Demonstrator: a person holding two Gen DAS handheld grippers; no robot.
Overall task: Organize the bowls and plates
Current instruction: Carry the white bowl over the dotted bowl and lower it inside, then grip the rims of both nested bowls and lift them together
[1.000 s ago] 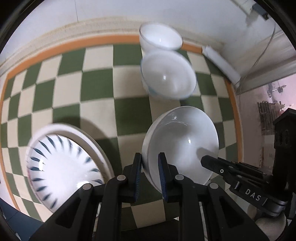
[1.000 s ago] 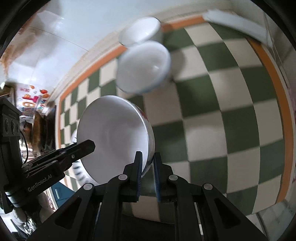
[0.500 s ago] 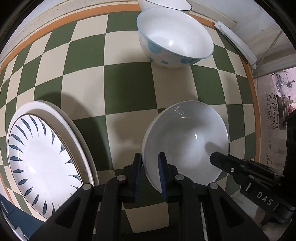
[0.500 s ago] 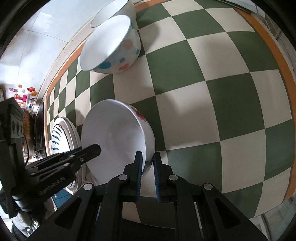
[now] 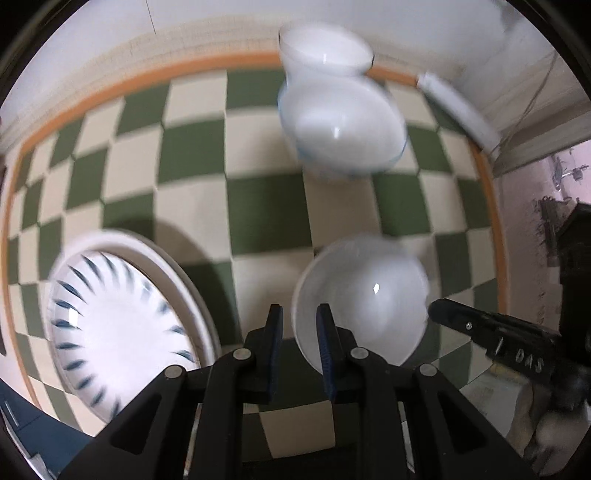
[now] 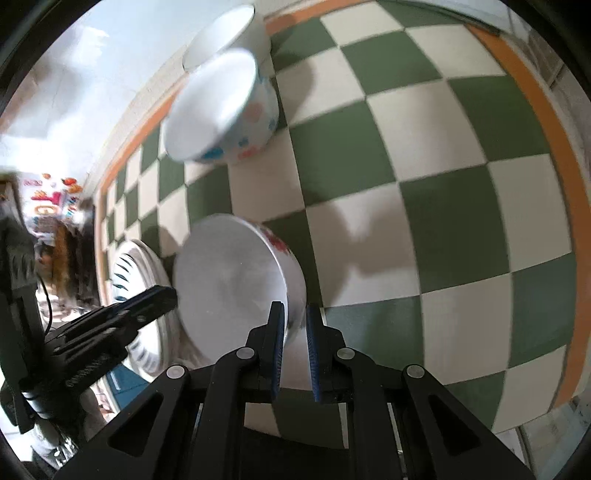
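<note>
Left wrist view. Left gripper: blue-padded fingers straddle the near rim of a white bowl, one pad outside, one inside; through the motion blur it is unclear whether they are actually pinching the rim. Bowl sits at lower centre-right over the green-and-cream checked tablecloth. Right gripper's black finger reaches the same bowl's far-right rim. Blue-petal plate, nested on a larger white plate, lies just to the left, apart from the bowl. Beyond: a blue-rimmed bowl and a plain white bowl behind it, close together near the orange border.

Right wrist view. Right gripper: fingers closed down on the white bowl's wall, one pad inside, one outside against the red-flowered exterior. Left gripper's finger meets the opposite rim. Blue-petal plate shows behind the bowl; spotted bowl and white bowl stand well beyond.

Risks, as judged. Glazed ceramic held on thin rim pinches may slip or pivot if either hand tilts or speeds up. Uneven lift between hands could twist the bowl free. Swinging low risks clipping the plate stack's edge or knocking the two far bowls when nesting, with chipping likely.
</note>
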